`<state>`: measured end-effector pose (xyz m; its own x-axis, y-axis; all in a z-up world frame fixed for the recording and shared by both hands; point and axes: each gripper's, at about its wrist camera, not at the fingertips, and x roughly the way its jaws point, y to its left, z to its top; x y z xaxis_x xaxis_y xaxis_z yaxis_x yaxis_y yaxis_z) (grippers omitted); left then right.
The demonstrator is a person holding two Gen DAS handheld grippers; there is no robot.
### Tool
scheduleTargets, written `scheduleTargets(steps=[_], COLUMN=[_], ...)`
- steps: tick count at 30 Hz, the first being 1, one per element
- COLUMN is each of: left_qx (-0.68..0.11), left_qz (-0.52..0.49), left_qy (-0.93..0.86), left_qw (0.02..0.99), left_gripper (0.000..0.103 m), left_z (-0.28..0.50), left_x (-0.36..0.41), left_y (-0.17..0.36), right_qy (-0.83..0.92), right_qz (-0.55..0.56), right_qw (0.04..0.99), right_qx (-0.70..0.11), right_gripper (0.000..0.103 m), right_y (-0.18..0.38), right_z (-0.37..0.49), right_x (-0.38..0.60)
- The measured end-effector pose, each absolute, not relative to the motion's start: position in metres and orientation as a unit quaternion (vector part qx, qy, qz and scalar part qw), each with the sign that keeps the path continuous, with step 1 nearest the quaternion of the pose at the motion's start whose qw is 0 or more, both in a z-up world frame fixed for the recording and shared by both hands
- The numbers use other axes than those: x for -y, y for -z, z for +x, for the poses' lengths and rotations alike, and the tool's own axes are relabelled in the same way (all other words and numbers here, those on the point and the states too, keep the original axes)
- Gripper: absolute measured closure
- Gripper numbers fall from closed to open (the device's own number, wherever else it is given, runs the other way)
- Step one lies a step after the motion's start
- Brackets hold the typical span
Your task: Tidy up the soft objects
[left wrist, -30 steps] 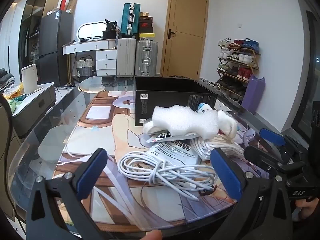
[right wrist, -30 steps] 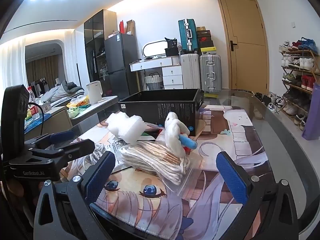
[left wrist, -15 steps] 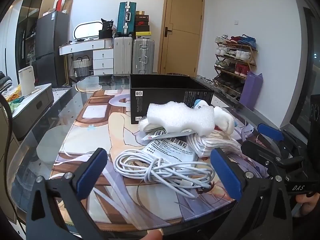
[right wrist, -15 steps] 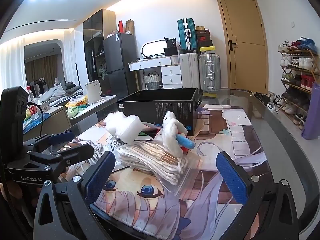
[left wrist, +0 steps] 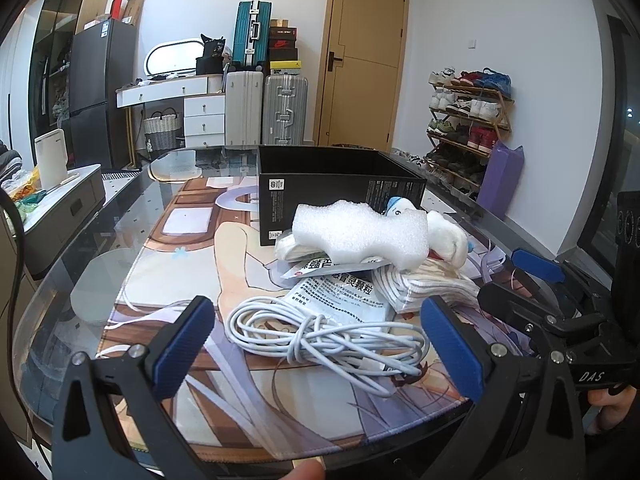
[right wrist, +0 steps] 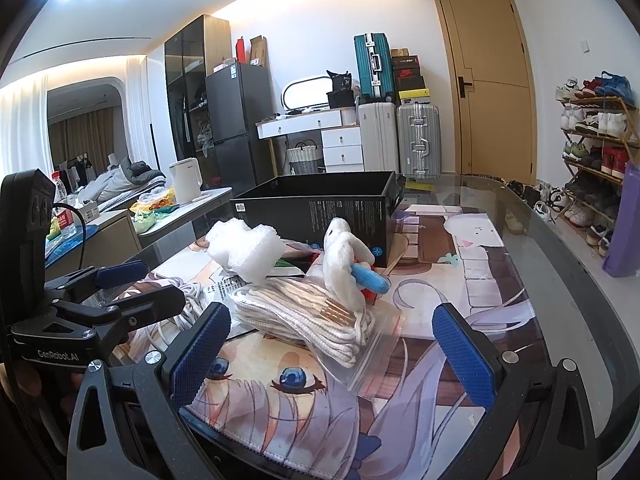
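Observation:
A pile lies on the printed mat in front of an open black box (left wrist: 340, 184) (right wrist: 320, 208). On top is a white foam block (left wrist: 360, 232) (right wrist: 244, 248). Beside it is a white plush toy (left wrist: 446, 236) (right wrist: 344, 256) with a blue part. Under these lie a bagged coil of white rope (right wrist: 304, 316) (left wrist: 424, 284), a printed sachet (left wrist: 344, 292) and a tangled white cable (left wrist: 320, 332). My left gripper (left wrist: 320, 344) is open and empty just before the cable. My right gripper (right wrist: 332, 348) is open and empty just before the rope bag.
The glass table (left wrist: 80, 248) carries the anime mat (right wrist: 460, 264). A side cabinet with a white kettle (left wrist: 50, 158) stands left. Suitcases (left wrist: 284, 108), a door and a shoe rack (right wrist: 596, 152) line the back and right.
Both views have shifted slightly; the pile sits a little higher and closer in each frame. Both grippers stay open and nothing in the pile has moved.

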<state>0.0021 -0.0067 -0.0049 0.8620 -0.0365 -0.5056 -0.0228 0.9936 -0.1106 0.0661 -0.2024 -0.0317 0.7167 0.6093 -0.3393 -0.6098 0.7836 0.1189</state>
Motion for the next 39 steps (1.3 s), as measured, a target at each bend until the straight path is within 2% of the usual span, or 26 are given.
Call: scheduleTargets(steps=[39], left_qx=[-0.264], left_qz=[-0.051], left_qy=[0.0], left_qw=[0.963], left_gripper=[0.0], left_z=[0.0027], left_x=[0.0046], left_y=[0.0022], right_qy=[-0.329], right_qz=[-0.004], right_qw=[0.923], right_qx=[-0.197], right_gripper=[0.0], right_y=[0.0356], right_z=[0.0671], right_x=[0.1973])
